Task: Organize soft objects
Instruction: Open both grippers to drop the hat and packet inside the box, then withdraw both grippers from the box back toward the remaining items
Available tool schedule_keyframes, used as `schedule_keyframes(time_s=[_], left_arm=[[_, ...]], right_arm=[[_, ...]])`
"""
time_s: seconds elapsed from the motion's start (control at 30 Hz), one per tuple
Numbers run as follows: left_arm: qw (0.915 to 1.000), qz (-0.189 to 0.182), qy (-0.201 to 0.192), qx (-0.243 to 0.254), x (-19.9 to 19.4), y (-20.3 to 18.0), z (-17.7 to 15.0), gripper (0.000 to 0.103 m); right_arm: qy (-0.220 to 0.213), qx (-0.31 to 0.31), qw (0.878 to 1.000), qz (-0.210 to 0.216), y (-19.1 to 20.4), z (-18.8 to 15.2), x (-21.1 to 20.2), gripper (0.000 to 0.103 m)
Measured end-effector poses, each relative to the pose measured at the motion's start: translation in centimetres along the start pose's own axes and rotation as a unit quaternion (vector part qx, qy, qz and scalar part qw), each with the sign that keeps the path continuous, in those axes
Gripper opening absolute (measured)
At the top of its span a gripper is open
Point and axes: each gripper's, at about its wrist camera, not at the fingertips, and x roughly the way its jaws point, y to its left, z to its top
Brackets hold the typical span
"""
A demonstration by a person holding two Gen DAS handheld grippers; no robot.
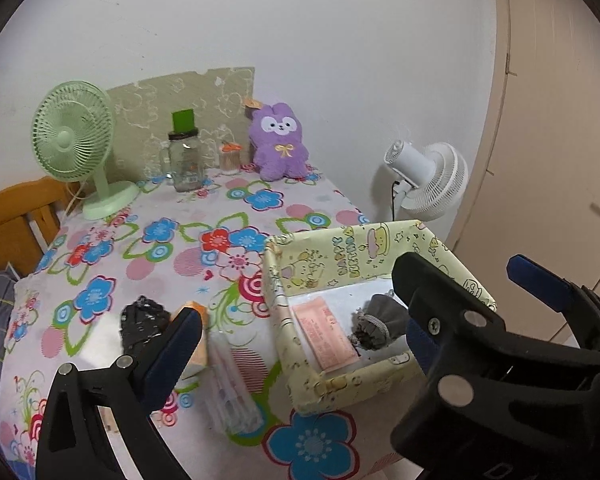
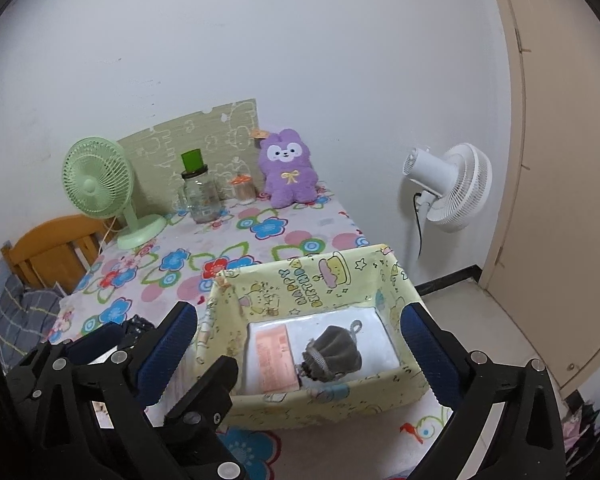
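While the box (image 2: pixel 320 400) sits at the table's (image 1: pixel 172 248) near corner, both grippers, left (image 1: pixel 296 344) and right (image 2: pixel 300 344), hover spread and empty, hiding a dark bundle (image 1: pixel 144 320).

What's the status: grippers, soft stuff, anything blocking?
Left gripper and right gripper open, empty. Grey pouch in yellow box. Black soft item on table, unobstructed.

Purple plush rabbit (image 2: pixel 288 174), flowered tablecloth (image 2: pixel 228 248), yellow cartoon-print box (image 2: pixel 308 280), grey pouch (image 2: pixel 336 354).
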Motion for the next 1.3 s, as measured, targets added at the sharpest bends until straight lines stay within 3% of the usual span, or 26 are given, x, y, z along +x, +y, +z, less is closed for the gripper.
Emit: schedule_keyframes(time_s=[0.5, 0.73, 1.3], left_arm=[[0.9988, 0.027, -0.039, 0.011, -4.1, 1.3, -1.7, 0.103], [0.9977, 0.036, -0.056, 0.01, -5.9, 2.3, -2.7, 0.103], [0.9978, 0.045, -0.048, -0.011, -6.6, 5.6, -4.7, 0.1]], right_arm=[[0.01, -0.036, 0.999, 0.016, 3.5, -1.5, -3.1, 0.103], [-0.005, -0.042, 0.998, 0.036, 5.0, -2.4, -4.4, 0.103], [-0.003, -0.054, 0.996, 0.066, 8.1, -4.1, -4.2, 0.103]])
